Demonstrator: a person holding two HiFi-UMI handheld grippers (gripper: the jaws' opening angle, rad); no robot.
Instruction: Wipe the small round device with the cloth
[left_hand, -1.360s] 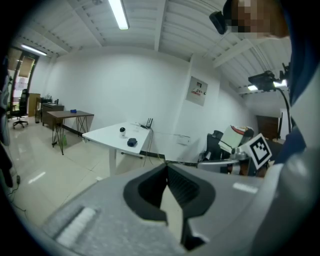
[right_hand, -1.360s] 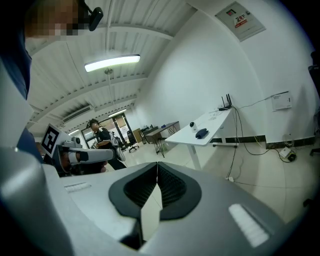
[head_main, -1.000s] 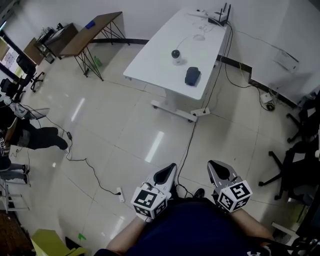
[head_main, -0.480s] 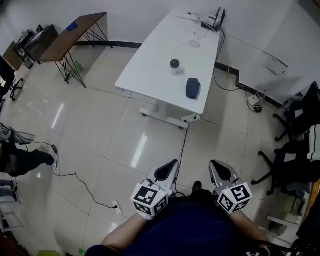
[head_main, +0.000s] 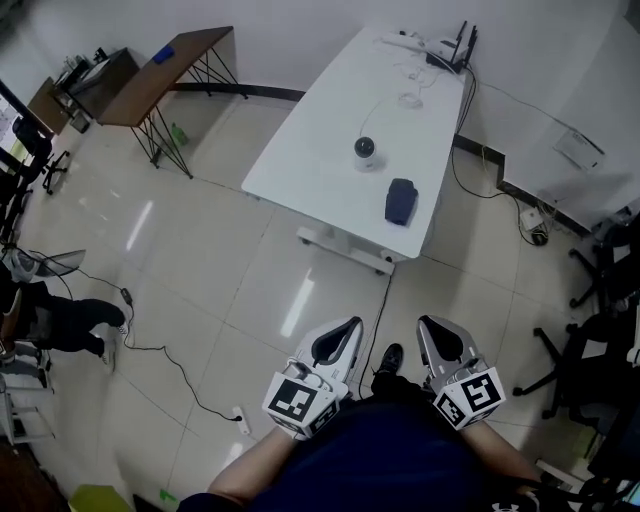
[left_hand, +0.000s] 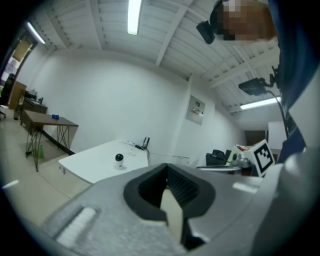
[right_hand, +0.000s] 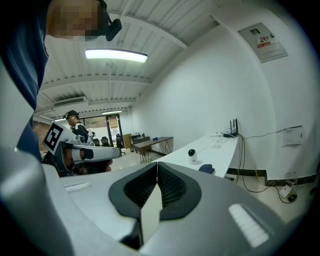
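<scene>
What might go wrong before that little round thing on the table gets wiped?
The black floor cable runs up to the person's shoe, so tripping is possible. The cloth lies near the table edge and might get nudged off. The small round device has a thin cord; wiping may tug or tip it.

From my head view, the small round device (head_main: 365, 150) at twelve o'clock was too small for me to tell its parts. The cloth (head_main: 400, 200) beside it read only as a dark lump. The gear at the white table's (head_main: 320, 150) far end, at one o'clock, was too small to name. A person (head_main: 60, 322) at nine o'clock and office chairs (head_main: 605, 345) at three were cut by the edges. My left gripper (head_main: 350, 325) and right gripper (head_main: 425, 323) hid my hands.
</scene>
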